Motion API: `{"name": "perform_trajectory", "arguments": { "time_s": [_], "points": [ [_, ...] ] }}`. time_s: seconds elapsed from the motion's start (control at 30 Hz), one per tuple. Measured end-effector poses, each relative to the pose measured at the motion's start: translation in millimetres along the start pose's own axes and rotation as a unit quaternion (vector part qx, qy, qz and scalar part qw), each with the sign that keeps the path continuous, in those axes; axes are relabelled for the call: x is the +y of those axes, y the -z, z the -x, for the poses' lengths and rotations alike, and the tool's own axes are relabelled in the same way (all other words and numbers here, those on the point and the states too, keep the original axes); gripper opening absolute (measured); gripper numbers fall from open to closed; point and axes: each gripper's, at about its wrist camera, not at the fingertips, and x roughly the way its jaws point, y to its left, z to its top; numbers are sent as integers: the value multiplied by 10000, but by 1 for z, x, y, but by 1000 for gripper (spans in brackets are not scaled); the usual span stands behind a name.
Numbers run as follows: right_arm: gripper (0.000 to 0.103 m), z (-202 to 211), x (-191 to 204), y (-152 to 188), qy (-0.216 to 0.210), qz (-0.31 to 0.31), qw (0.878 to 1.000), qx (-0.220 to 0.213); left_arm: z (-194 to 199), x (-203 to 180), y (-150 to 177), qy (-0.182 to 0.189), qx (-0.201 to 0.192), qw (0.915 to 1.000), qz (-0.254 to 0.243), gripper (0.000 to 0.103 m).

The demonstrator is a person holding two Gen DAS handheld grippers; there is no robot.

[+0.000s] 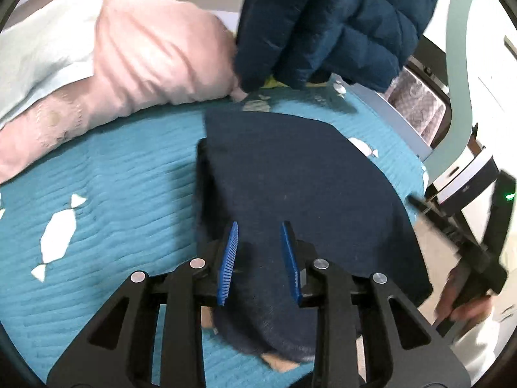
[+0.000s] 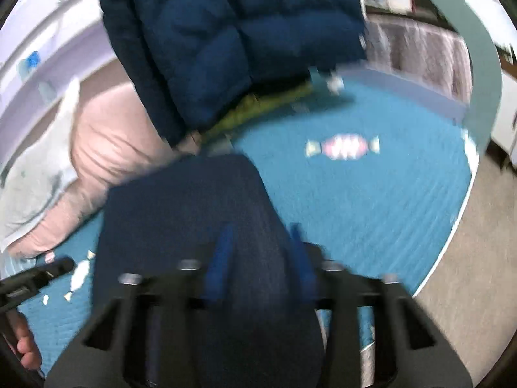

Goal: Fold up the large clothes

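Right under my left claw (image 1: 260,258) lies the folded navy garment (image 1: 300,187); the blue pads stand a little apart above the cloth, pinching nothing that I can see. From the right wrist view, the right claw (image 2: 263,265) hangs over the same garment (image 2: 184,213), but blur hides whether its pads press the cloth, so I cannot tell its state. The garment sits on the teal quilt (image 1: 122,187), with a pink pillow (image 1: 145,58) at ten o'clock and a puffy blue jacket (image 1: 339,22) at twelve, propped up past the garment's far edge. I judge the navy piece soft, limp and light, likely to sag between grips, so I would pinch it at its near corners. The jacket looks bulky and slippery; I would take it at the hem or shoulders.
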Motion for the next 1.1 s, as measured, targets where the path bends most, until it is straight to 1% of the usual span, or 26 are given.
{"name": "perform_trajectory", "arguments": {
  "time_s": [0.03, 0.07, 0.1, 0.13, 0.2, 0.27, 0.33, 0.37, 0.4, 0.43, 0.47, 0.5, 0.53, 0.57, 0.6, 0.63, 0.7, 0.73, 0.8, 0.87, 0.93, 1.0, 1.1],
  "points": [
    [18, -12, -2, 7, 37, -68, 9999, 128, -17, -1, 6, -59, 190, 9998, -36, 24],
    [18, -25, -4, 22, 182, -61, 9998, 79, -38, 3, 13, -132, 446, 9989, 32, 17],
    [18, -36, -4, 29, 290, -57, 9996, 37, -55, 11, 20, -27, 580, 9982, 147, 17],
    [18, -40, -4, 33, 325, -72, 9994, 15, -62, 16, 23, 19, 594, 9980, 232, 17],
    [18, -37, -7, 38, 199, -151, 9996, -113, -65, 21, 25, 25, 592, 9977, 317, 17],
    [18, -26, -8, 37, 94, -302, 9994, -139, -57, 19, 23, -30, 542, 9981, 301, 17],
    [20, -12, -5, 33, 2, -403, 9990, -208, -46, 13, 23, -155, 466, 9988, 84, 18],
    [21, 0, -3, 30, -102, -472, 9983, -316, -41, 9, 23, -244, 424, 9988, -47, 18],
    [26, 11, -1, 29, -174, -533, 9975, -420, -35, 7, 21, -319, 369, 9987, -136, 19],
    [35, 17, 4, 24, -186, -570, 9971, -478, -25, 3, 21, -433, 311, 9984, -188, 19],
    [62, 33, 11, 24, -185, -620, 9963, -569, -19, 3, 20, -468, 288, 9983, -177, 20],
    [83, 43, 15, 23, -100, -642, 9957, -664, -9, 1, 20, -496, 257, 9983, -154, 30],
    [87, 57, 22, 23, 46, -624, 9948, -804, -2, 0, 20, -522, 227, 9983, -149, 41],
    [92, 78, 34, 24, 229, -542, 9931, -1010, 10, -2, 21, -590, 121, 9980, -182, 57],
    [95, 89, 42, 25, 272, -487, 9925, -1085, 24, -4, 22, -687, -33, 9973, -258, 60],
    [95, 102, 49, 26, 291, -455, 9922, -1126, 33, -7, 23, -762, -113, 9965, -329, 60],
    [95, 129, 68, 28, 361, -471, 9918, -1135, 58, -13, 26, -927, -194, 9943, -485, 68],
    [95, 141, 76, 29, 410, -477, 9916, -1132, 69, -14, 28, -949, -232, 9939, -508, 70],
    [95, 168, 100, 33, 660, -331, 9911, -1108, 103, -16, 34, -1054, -460, 9918, -566, 78],
    [95, 190, 119, 37, 846, -182, 9892, -1180, 136, -16, 39, -1090, -651, 9901, -602, 83],
    [95, 218, 144, 44, 1050, -9, 9863, -1275, 166, -16, 44, -1114, -817, 9885, -610, 84],
    [95, 241, 166, 50, 1259, 166, 9830, -1325, 200, -14, 50, -1233, -1022, 9853, -597, 89],
    [95, 275, 193, 62, 1442, 252, 9780, -1483, 245, -10, 58, -1303, -1271, 9817, -554, 89]
  ]
}}
